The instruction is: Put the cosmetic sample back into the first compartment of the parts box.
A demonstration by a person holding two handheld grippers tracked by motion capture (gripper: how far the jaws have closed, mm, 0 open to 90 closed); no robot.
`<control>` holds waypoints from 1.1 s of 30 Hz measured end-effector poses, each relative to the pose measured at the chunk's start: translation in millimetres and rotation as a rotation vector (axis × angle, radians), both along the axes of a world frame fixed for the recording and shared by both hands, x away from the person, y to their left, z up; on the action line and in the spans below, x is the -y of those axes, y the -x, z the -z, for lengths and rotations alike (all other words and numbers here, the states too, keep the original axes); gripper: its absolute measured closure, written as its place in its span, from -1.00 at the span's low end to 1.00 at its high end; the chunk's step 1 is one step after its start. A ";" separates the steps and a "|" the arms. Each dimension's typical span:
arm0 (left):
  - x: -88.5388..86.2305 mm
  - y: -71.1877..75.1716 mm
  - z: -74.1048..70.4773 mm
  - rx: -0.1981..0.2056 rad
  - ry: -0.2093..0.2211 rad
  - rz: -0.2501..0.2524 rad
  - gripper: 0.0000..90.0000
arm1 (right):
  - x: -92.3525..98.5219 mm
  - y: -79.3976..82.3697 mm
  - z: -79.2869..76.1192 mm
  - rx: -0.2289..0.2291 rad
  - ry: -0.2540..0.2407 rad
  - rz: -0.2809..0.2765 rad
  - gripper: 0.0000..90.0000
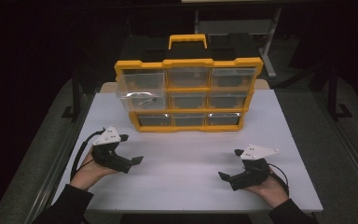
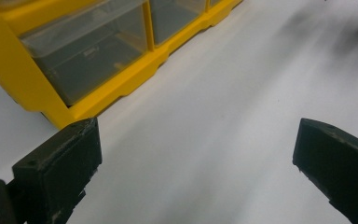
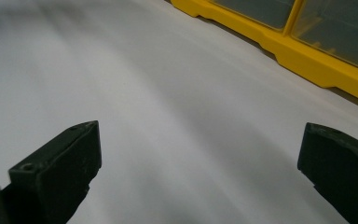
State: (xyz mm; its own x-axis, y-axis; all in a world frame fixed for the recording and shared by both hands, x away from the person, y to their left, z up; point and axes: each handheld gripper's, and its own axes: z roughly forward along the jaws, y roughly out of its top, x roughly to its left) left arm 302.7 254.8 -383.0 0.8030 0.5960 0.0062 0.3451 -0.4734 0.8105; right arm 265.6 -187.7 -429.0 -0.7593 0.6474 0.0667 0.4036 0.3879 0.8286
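**Operator:** Surroundings are dark; what is the work surface?

**Technician:** White table (image 1: 186, 154), lit from above, with dark floor on all sides. An organiser case (image 1: 189, 93) stands upright at the far part of it: yellow frame, black body, yellow carry handle (image 1: 188, 41) on top, and a three-by-three grid of clear drawers facing the person.

**Operator:** Drawer condition?

**Technician:** The top-left and middle-left drawers (image 1: 137, 93) project forward of the frame. A small object lies in the middle-left one; it is too small to identify. The remaining drawers sit flush.

**Operator:** Left gripper status?

**Technician:** The left gripper (image 1: 131, 150) is held in the left hand (image 1: 89, 170), low over the table, with its jaws spread wide and nothing between them. A grey three-cornered plate (image 1: 107, 136) sits on top. In the left gripper view, the case's bottom corner lies ahead and to the left of the left jaw, near it but apart.

**Operator:** Right gripper status?

**Technician:** The right gripper (image 1: 230, 164) is held in the right hand (image 1: 269, 189), also low over the table, jaws equally wide apart and empty. In the right gripper view, the case's yellow base rail (image 3: 307, 60) runs ahead and to the right, well apart from the jaws.

**Operator:** Relation between grippers?

**Technician:** Well apart from each other, jaws angled inward, bare table between them.
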 end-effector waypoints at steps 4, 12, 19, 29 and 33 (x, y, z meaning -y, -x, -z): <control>0.5 4.8 9.9 0.007 0.021 0.001 -0.99 | -0.1 0.2 0.0 0.002 0.002 0.001 -1.00; -0.4 11.8 28.6 0.012 0.056 0.008 -0.99 | 0.4 0.3 0.1 0.005 0.002 -0.001 -1.00; -1.6 16.0 38.9 0.022 0.056 0.034 -0.99 | 0.2 0.4 0.2 0.005 0.003 -0.001 -1.00; -4.9 18.2 46.5 0.030 0.031 0.043 -0.99 | -0.1 1.1 0.7 0.004 0.005 -0.004 -1.00; -4.8 18.0 46.8 0.022 0.032 0.042 -0.99 | -0.3 1.4 0.9 0.001 0.006 -0.004 -1.00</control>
